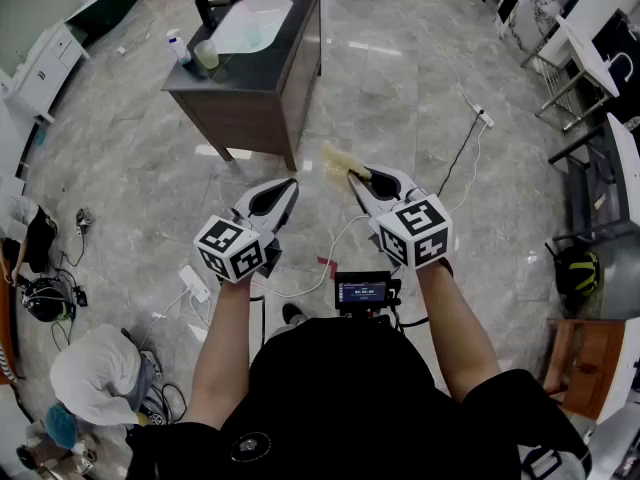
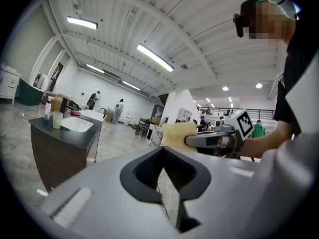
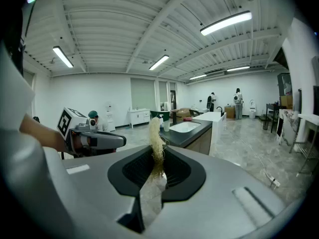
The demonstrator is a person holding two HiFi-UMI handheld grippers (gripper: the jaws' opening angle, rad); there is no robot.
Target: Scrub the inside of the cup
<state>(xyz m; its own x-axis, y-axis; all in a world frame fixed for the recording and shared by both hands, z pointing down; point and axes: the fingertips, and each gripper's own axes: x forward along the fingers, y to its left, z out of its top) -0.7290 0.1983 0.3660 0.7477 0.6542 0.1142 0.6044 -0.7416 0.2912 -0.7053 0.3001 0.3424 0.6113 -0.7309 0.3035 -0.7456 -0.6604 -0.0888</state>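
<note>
A pale green cup (image 1: pixel 206 54) stands on the dark vanity counter (image 1: pixel 240 68) at the far upper left, well away from both grippers; the left gripper view shows it as the cup (image 2: pixel 57 119) near the counter's corner. My right gripper (image 1: pixel 352 175) is shut on a yellowish fibrous scrubbing sponge (image 1: pixel 338 160), which sticks up edge-on between the jaws as the sponge (image 3: pixel 155 133). My left gripper (image 1: pixel 290 182) is held level beside it, shut with nothing in it. From the left gripper view the sponge (image 2: pixel 175 133) shows in the right gripper's tips.
The vanity has a white sink (image 1: pixel 250 25), a dark faucet (image 1: pixel 205 6) and a soap bottle (image 1: pixel 177 45). Cables and a power strip (image 1: pixel 485 118) lie on the marble floor. A person crouches at lower left (image 1: pixel 95 373). Desks and chairs (image 1: pixel 590 88) line the right.
</note>
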